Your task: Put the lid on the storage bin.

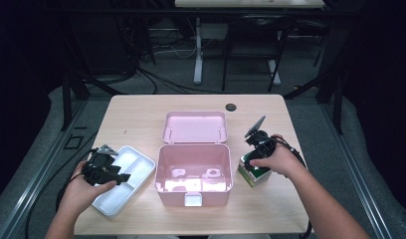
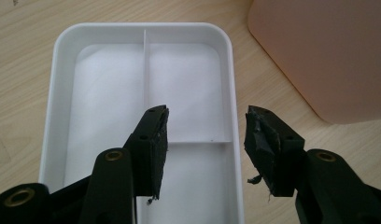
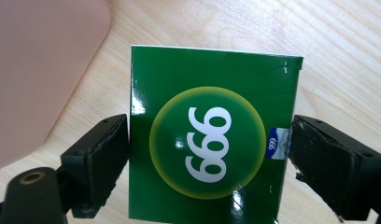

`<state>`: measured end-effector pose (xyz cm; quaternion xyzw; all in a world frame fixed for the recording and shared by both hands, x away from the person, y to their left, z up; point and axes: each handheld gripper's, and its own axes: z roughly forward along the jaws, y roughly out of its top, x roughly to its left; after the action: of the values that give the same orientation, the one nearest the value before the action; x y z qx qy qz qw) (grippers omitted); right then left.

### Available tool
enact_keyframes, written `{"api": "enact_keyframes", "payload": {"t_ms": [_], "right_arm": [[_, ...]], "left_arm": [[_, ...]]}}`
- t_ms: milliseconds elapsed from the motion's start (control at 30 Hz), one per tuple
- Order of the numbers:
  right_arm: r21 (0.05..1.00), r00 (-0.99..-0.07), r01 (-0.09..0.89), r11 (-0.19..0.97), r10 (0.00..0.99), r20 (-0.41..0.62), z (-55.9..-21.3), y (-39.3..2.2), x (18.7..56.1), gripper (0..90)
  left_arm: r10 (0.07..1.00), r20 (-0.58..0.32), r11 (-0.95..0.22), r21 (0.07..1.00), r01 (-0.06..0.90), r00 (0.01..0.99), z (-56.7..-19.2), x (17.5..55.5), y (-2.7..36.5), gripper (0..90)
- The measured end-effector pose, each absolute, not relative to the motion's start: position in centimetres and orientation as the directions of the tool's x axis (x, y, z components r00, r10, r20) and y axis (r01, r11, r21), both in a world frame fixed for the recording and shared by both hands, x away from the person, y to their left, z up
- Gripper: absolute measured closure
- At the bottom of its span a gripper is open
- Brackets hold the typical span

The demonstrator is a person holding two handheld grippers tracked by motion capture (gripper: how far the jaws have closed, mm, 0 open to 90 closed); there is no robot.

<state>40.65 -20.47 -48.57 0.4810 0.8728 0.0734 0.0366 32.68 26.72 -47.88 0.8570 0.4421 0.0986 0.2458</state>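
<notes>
A green carton (image 3: 212, 74) printed with 999 in a yellow circle stands on the table at the right of an open pink box (image 1: 193, 148). My right gripper (image 3: 209, 123) straddles it, both pads against its sides; in the high view the right gripper (image 1: 255, 154) sits over the green carton (image 1: 255, 175). My left gripper (image 2: 207, 112) hangs open above a white divided tray (image 2: 62, 93), with nothing between its fingers. From above, the left gripper (image 1: 105, 170) is over the near left part of the tray (image 1: 136, 172).
The pink box's lid (image 1: 195, 127) lies flat behind it, and its inside looks bare. Its wall shows at the edge of both gripper views (image 2: 328, 56) (image 3: 39, 70). A dark round hole (image 1: 231, 107) marks the table's far side. Bare wood (image 1: 136, 114) lies at the back left.
</notes>
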Motion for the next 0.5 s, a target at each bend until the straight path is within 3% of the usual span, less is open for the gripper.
{"api": "enact_keyframes", "payload": {"t_ms": [500], "right_arm": [[0.124, -0.527, 0.845, 0.520, 0.849, 0.032, -48.85, -20.58, 40.87, 13.4]], "left_arm": [[0.806, -0.049, -0.487, 0.512, 0.708, 0.589, -47.82, 32.66, 26.81, 49.2]]}}
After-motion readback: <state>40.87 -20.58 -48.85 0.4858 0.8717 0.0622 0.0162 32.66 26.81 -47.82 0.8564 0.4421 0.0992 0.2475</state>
